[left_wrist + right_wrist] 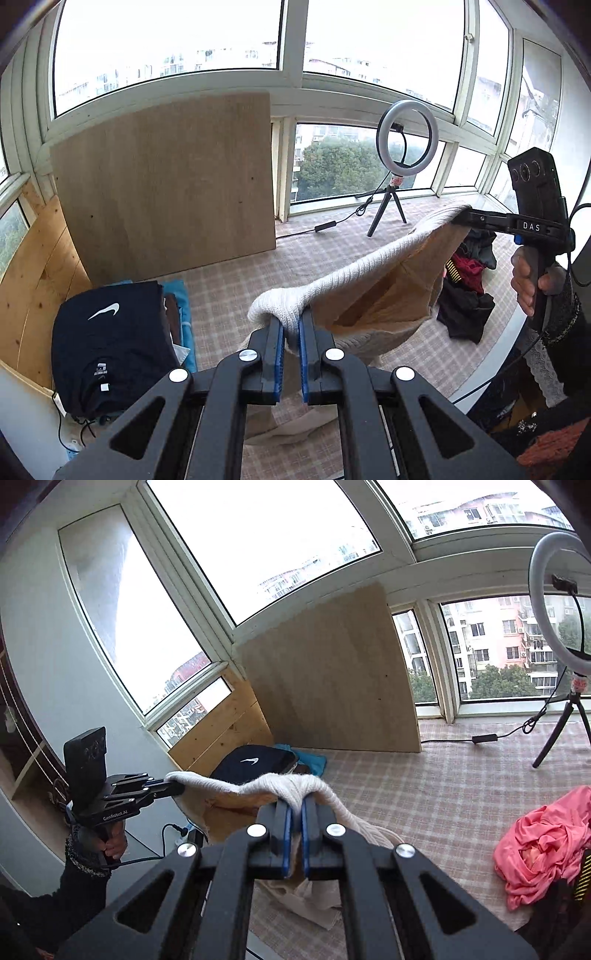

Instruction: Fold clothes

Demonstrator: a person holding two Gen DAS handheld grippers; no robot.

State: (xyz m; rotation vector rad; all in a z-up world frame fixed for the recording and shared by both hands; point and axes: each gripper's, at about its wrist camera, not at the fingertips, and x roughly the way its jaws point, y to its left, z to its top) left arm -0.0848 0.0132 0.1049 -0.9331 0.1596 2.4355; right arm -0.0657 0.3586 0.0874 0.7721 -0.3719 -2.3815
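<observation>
A cream knit sweater with a ribbed hem hangs stretched between both grippers above the checked mat. My left gripper is shut on one end of the ribbed hem. My right gripper is shut on the other end of the sweater. In the left wrist view the right gripper shows at the far right, clamped on the hem. In the right wrist view the left gripper shows at the left, clamped on the hem. The sweater's body droops below onto the mat.
A folded black Nike shirt lies on a stack at the left. A dark clothes pile and a pink garment lie at the right. A ring light on a tripod and a leaning wooden board stand at the back.
</observation>
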